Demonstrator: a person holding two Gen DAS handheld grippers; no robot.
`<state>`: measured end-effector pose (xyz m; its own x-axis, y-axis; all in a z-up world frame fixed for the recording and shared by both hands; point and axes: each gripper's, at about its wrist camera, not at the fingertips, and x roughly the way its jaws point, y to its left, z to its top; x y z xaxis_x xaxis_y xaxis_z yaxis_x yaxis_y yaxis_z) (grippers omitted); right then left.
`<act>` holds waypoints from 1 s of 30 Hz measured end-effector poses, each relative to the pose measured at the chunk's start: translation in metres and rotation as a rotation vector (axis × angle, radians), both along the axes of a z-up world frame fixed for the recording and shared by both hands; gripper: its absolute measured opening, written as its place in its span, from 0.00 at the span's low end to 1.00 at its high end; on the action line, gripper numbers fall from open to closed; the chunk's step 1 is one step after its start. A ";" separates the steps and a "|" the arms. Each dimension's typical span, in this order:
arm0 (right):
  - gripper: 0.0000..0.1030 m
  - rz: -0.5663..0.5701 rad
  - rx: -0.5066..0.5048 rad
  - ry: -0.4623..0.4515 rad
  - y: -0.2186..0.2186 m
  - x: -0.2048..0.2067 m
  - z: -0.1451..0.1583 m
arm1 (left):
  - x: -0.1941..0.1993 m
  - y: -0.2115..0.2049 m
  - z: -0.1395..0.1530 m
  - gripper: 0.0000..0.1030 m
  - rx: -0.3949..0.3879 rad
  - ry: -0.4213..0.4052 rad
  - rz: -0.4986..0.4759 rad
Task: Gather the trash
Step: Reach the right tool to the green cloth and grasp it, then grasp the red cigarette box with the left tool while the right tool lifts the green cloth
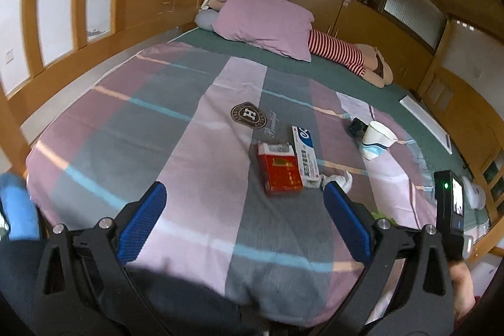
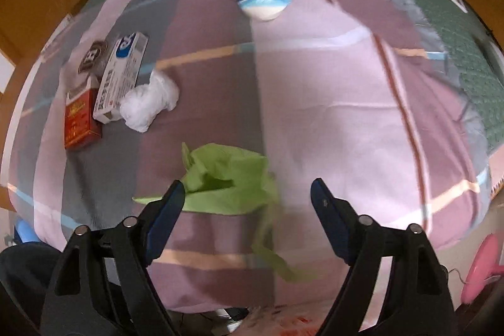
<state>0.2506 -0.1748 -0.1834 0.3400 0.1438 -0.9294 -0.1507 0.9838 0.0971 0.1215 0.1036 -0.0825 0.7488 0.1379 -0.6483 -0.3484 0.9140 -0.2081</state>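
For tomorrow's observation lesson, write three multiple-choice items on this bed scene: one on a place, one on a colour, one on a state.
1. Where does the white and blue box lie?
A. Between the red box and the crumpled tissue
B. On the pillow
C. Inside the cup

2. What colour is the plastic bag?
A. Black
B. Green
C. Red

3. How is the right tool?
A. Shut on the tissue
B. Shut on the cup
C. Open, holding nothing

Answers:
1 A, red box on one side, tissue on the other.
2 B, it lies bright green on the bedspread.
3 C, its fingers stand wide apart.
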 end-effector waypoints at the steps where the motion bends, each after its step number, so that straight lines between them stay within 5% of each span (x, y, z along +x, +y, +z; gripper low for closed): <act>1: 0.49 0.011 0.009 0.008 0.003 0.000 -0.002 | 0.013 0.000 -0.003 0.96 -0.001 0.013 -0.012; 5: 0.34 0.024 0.010 -0.050 0.005 -0.006 0.008 | 0.063 0.001 -0.022 0.96 -0.042 0.075 -0.069; 10: 0.33 0.002 0.109 -0.087 -0.017 -0.024 0.028 | 0.125 0.006 -0.066 0.96 -0.126 0.208 -0.036; 14: 0.27 -0.049 0.159 -0.121 -0.039 -0.040 0.040 | 0.158 -0.007 -0.098 0.96 -0.231 0.283 -0.099; 19: 0.27 -0.116 0.218 -0.150 -0.062 -0.057 0.049 | 0.176 -0.024 -0.118 0.95 -0.089 0.367 -0.116; 21: 0.26 -0.115 0.213 -0.172 -0.061 -0.059 0.051 | 0.175 -0.024 -0.122 0.89 -0.082 0.373 -0.131; 24: 0.26 -0.120 0.224 -0.183 -0.058 -0.059 0.052 | 0.169 -0.019 -0.119 0.62 -0.099 0.339 -0.124; 30: 0.26 -0.107 0.237 -0.197 -0.051 -0.063 0.053 | 0.151 0.000 -0.112 0.58 -0.159 0.295 -0.065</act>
<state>0.1875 -0.2254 -0.1308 0.5349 0.3014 -0.7893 -0.0858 0.9488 0.3042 0.2725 0.1036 -0.1943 0.5300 -0.0242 -0.8476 -0.3572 0.9002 -0.2490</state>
